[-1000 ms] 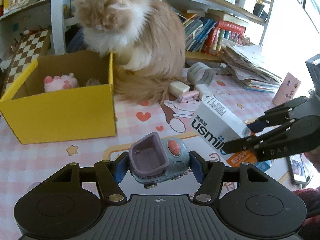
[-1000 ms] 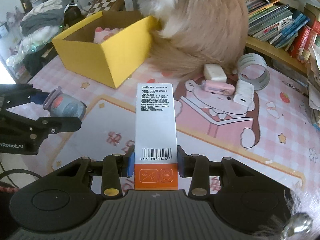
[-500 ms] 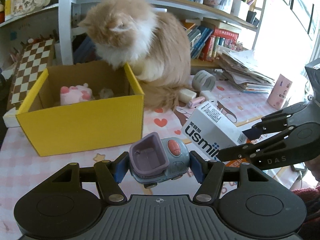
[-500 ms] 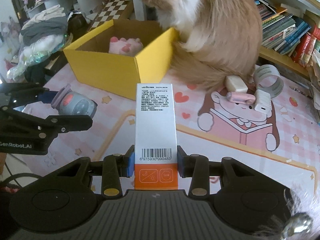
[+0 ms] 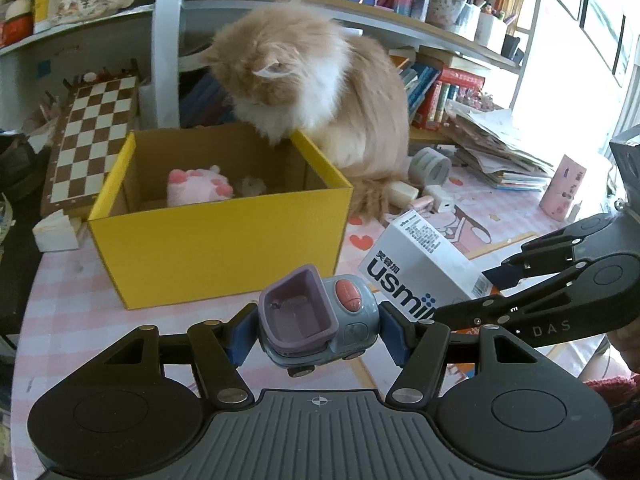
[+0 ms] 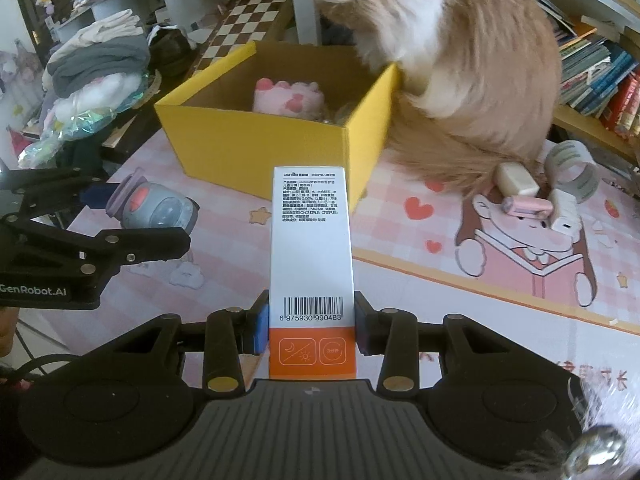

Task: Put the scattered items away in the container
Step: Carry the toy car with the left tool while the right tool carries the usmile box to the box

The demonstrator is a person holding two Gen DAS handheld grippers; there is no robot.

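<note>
Both loads up, short of the box [image 5: 216,240]: left tool [image 5: 316,330] clamped on toy car [image 5: 320,316], right tool [image 6: 311,326] gripping carton [image 6: 311,248]. Pink plush [image 5: 198,188] already in, maybe something small beside. Four bits [image 6: 540,196] waiting on table [image 6: 440,280] by cat [image 6: 460,60].

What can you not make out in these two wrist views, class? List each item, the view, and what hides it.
- Yellow box floor, left wrist view: front wall blocks it.
- Pale thing beside the pink plush paw: too blurred to name.
- Carton fine print, right wrist view: too small.
- Cat face: turned down and cut by the top edge.
- Toy car: partly behind the left gripper.
</note>
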